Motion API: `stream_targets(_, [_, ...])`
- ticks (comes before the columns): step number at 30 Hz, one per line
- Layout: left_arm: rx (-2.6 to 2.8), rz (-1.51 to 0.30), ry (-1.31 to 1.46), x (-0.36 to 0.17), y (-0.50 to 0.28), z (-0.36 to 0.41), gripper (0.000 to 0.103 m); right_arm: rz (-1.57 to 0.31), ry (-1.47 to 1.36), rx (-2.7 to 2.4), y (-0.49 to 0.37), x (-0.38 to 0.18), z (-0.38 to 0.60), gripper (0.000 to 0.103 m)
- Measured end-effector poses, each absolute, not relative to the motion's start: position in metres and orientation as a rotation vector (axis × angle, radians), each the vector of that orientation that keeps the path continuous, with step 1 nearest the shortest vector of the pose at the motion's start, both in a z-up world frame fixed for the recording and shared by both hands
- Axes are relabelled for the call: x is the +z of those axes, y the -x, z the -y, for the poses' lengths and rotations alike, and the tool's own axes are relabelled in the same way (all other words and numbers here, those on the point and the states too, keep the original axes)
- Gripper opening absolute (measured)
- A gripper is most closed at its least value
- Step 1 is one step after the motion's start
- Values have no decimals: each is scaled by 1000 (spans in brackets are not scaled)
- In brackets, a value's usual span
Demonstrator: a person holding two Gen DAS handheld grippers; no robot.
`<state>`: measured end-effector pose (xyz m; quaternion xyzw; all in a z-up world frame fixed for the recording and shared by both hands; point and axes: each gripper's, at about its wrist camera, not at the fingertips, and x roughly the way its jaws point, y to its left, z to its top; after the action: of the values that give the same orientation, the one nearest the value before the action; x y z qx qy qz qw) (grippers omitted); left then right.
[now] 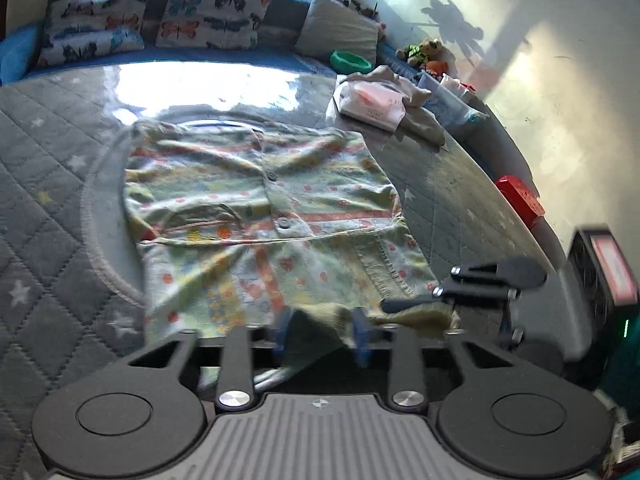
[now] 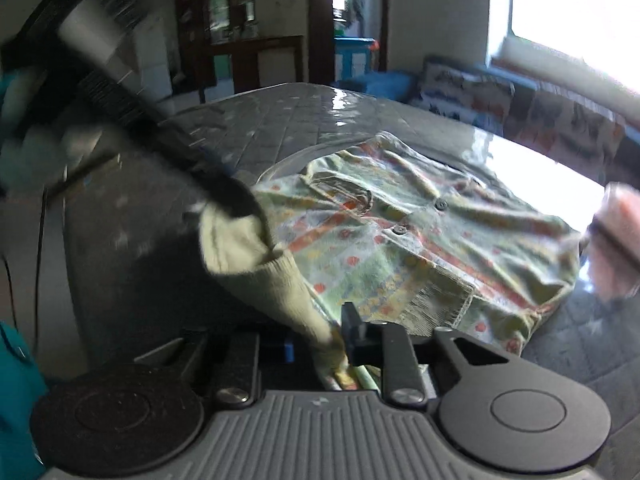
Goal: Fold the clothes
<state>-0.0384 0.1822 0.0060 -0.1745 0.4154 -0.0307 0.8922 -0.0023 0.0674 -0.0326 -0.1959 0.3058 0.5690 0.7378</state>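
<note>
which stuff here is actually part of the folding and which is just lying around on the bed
In the job:
patterned shirt
left tongs, shut on its ribbed hem
right tongs, shut on the same hem

Just lying about:
butterfly pillows
tissue pack
green bowl
soft toys
red box

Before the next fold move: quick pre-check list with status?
1. Left gripper shut on the pajama top hem: ok.
2. Right gripper shut on the ribbed cuff: ok.
3. Buttoned front facing up: ok.
4. Top flat on the bed: not ok, wrinkled.
5. Tissue pack clear of the top: ok.
6. Grip depth: cannot tell.
</note>
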Motion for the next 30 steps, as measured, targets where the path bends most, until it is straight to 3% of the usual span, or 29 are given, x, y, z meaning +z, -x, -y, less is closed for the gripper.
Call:
stream_targets(6, [2,-796,150,6,76,-172,67,-762,322,1261,-16,-20,-67,16])
stream_targets(19, [46,-718,-312,-33,74,-141,67,-782,226,1220,-28,-2,-69,15])
stream_targets(20, [49,-717,-346,-35,74,-140,65,-780,225,1215,-29,-1,-69,14])
stream_targets(22, [36,-716,-388,-39,72,-140,49,-777,221,1212,-29,-1,-68,14])
stream_targets(23, [29,-720,-404,-41,72,-141,46,-773,225,1211,-28,-1,-68,13])
stream_targets(25, [18,-713,-424,-43,74,-142,26,-761,229,1205,-25,-3,-67,12])
stream_targets(28, [6,-705,-436,-43,79,-142,13,-736,237,1194,-18,-5,-62,10])
stream_targets(30, [-3,-692,-438,-40,85,-141,10,-715,248,1189,-11,-5,-58,9])
